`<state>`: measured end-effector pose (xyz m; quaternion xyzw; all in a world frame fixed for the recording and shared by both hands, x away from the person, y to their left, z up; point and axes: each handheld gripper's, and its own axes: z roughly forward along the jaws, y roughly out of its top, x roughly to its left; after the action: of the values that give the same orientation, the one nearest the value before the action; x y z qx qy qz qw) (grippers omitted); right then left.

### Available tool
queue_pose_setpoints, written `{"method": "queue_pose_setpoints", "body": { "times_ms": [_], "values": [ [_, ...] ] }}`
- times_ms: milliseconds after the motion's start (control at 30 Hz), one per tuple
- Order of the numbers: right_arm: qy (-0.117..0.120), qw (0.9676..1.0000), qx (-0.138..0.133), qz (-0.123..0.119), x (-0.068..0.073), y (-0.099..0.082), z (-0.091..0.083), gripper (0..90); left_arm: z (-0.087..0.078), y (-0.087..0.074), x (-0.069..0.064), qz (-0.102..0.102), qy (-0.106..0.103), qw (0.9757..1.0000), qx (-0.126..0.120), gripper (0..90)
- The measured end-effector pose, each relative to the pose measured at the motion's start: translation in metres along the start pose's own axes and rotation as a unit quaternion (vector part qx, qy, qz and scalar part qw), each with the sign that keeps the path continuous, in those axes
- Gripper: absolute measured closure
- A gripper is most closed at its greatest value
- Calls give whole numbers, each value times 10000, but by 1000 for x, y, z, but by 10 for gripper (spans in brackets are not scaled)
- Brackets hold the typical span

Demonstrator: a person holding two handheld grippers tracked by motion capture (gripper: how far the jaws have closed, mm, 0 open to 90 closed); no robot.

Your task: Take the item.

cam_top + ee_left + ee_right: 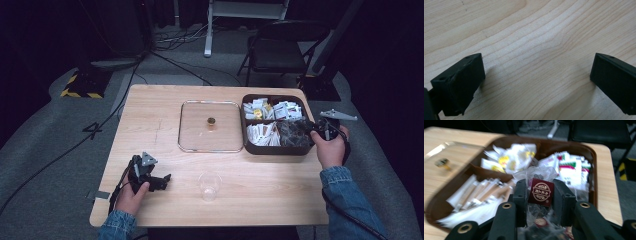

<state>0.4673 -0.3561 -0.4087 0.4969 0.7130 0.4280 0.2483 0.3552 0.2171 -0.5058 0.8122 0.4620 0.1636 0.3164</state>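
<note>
My right gripper (pixel 540 183) is shut on a clear packet with a dark red gold-printed label (pixel 541 193), held just above the brown compartment tray (pixel 591 155). In the high view the right gripper (pixel 306 128) hovers over the tray's near right compartment (pixel 292 136), which holds dark packets. The other compartments hold white sachets (pixel 263 133) and packets with yellow marks (pixel 257 110). My left gripper (pixel 162 181) rests low at the table's near left. Its jaws (pixel 537 75) stand open over bare wood with nothing between them.
A square glass lid (pixel 190 135) with a small brass knob (pixel 211 121) lies flat mid-table, left of the tray. A clear plastic cup (pixel 210 186) stands near the front edge. A black folding chair (pixel 280 50) stands beyond the table.
</note>
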Motion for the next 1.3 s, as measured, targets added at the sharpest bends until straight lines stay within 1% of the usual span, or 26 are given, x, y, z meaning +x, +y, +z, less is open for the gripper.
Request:
{"method": "queue_pose_setpoints", "body": {
  "times_ms": [33, 100, 200, 333, 367, 400, 467, 533, 633, 767, 867, 967, 1033, 1200, 1300],
  "values": [
    [39, 10000, -50, 43, 3, 1, -3, 673, 0, 0, 0, 2, 1, 10000, 0, 0],
    [132, 9997, -184, 2, 9, 5, -10, 673, 0, 0, 0, 1, 1, 10000, 1, 1],
    [244, 9992, -314, -9, 16, 9, -17, 673, 0, 0, 0, 0, 1, 10000, 0, 1],
    [339, 9985, -427, -113, 27, 15, -24, 674, 0, 0, 0, 6, 2, 10000, 4, 1],
    [339, 9985, -427, -113, 27, 15, -24, 674, 0, 0, 0, 6, 2, 10000, 4, 1],
    [359, 9979, -513, -193, 33, 17, -28, 674, 0, 0, 0, -1, 1, 10000, 0, 1],
    [364, 9976, -523, -279, 38, 19, -31, 674, 0, 0, 0, 0, 1, 10000, 0, 0],
    [417, 9973, -510, -333, 44, 20, -33, 674, 0, 0, 0, 0, 0, 10000, -1, 0],
    [533, 9964, -526, -398, 53, 21, -35, 674, 0, 0, 0, 1, 0, 10000, 0, 1],
    [732, 9943, -575, -511, 67, 22, -39, 674, 0, 0, 0, 4, 2, 10000, 3, 1],
    [897, 9928, -559, -572, 80, 22, -41, 674, -1, -1, -1, -22, 28, 10000, 9, 1],
    [1114, 9899, -580, -664, 94, 23, -43, 674, -2, -2, -1, -42, 57, 10000, 7, 1],
    [1295, 9872, -585, -724, 105, 24, -45, 674, -2, -2, -2, -114, 56, 9999, 3, 1],
    [1724, 9788, -562, -957, 135, 27, -46, 674, -3, -3, -2, -101, 72, 9999, 11, 2],
    [1917, 9741, -546, -1066, 149, 27, -45, 674, -3, -3, -2, -102, 77, 9999, 15, 1]
  ]
}}
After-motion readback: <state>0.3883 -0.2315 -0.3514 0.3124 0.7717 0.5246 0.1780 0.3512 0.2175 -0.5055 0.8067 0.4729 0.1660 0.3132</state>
